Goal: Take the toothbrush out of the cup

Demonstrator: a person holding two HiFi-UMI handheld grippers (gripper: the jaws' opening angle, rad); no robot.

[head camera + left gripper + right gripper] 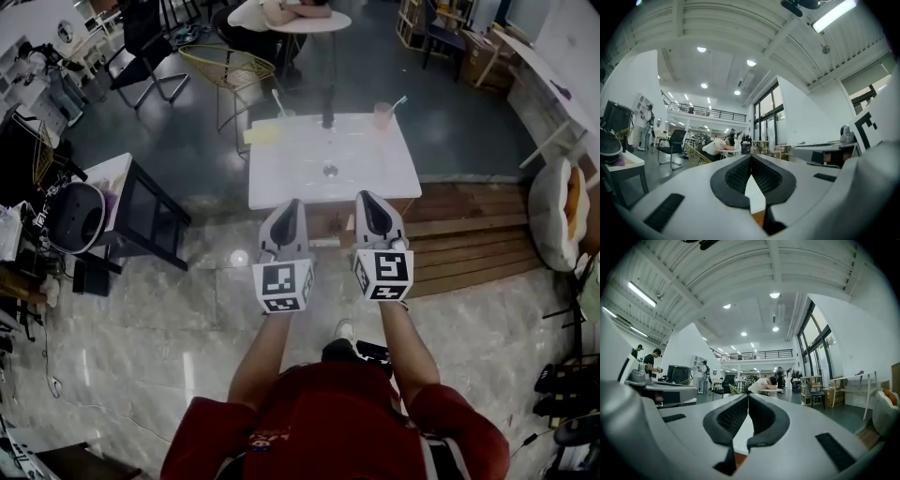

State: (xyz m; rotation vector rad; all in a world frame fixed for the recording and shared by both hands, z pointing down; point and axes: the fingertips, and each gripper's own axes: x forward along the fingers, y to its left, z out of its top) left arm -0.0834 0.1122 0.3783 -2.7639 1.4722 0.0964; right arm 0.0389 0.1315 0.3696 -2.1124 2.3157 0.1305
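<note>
A white table (281,183) stands ahead of me in the head view. At its far right corner is a pink cup (382,115) with a pale stick-like handle (398,101) leaning out of it. At the far left is a clear cup (285,113) with a white toothbrush (277,98) in it. Both grippers hang side by side in front of the table's near edge, well short of the cups. My left gripper (293,203) (751,157) is shut and holds nothing. My right gripper (366,197) (747,397) is shut and holds nothing too.
A dark bottle (327,118), a yellow pad (262,134) and a small round object (330,171) are on the table. Behind it is a yellow wire chair (230,70) and a person slumped over a round table (323,22). A black side table (150,211) is left, a wooden platform (469,234) right.
</note>
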